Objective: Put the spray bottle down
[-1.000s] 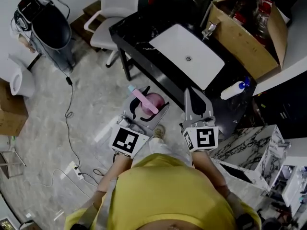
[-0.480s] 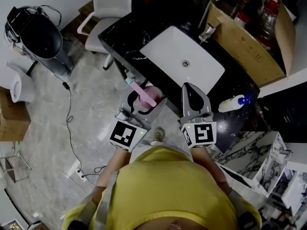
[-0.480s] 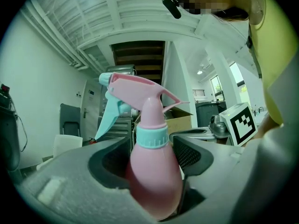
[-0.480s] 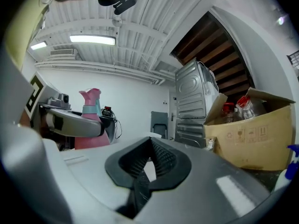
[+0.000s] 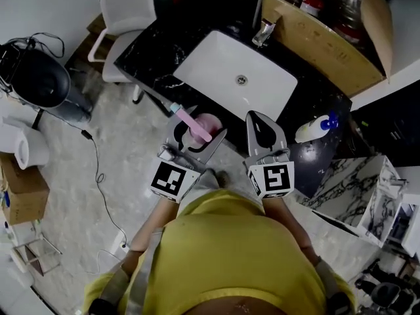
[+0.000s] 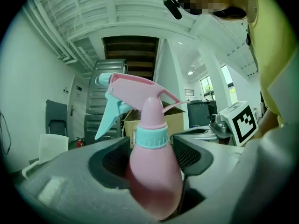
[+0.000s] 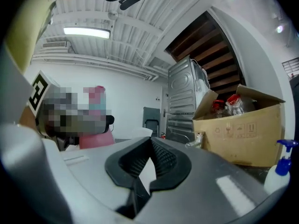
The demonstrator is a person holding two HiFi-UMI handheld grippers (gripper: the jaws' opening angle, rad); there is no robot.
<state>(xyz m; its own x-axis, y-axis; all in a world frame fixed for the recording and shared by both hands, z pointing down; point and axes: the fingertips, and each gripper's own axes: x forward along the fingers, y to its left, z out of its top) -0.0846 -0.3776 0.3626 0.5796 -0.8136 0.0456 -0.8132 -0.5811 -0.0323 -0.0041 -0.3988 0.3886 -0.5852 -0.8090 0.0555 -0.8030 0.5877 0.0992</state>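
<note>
My left gripper (image 5: pixel 199 135) is shut on a pink spray bottle (image 5: pixel 206 125) with a teal trigger and collar. The bottle stands upright between the dark pads, which press its belly (image 6: pixel 152 176) in the left gripper view. It hangs at the front edge of the black counter (image 5: pixel 314 107), just in front of the white sink (image 5: pixel 230 77). My right gripper (image 5: pixel 260 122) is beside it to the right, pointing at the counter. Its jaws are shut with nothing between them (image 7: pixel 148 164).
A white bottle with a blue sprayer (image 5: pixel 314 127) lies on the counter at the right. A faucet (image 5: pixel 264 31) and an open cardboard box (image 5: pixel 328 35) with bottles are behind the sink. A white chair (image 5: pixel 125 12), a black bin (image 5: pixel 39 81) and a cable are on the floor at the left.
Both grippers have moved forward toward the counter and sink, the pink bottle still in the left one. The jaws look unchanged.
</note>
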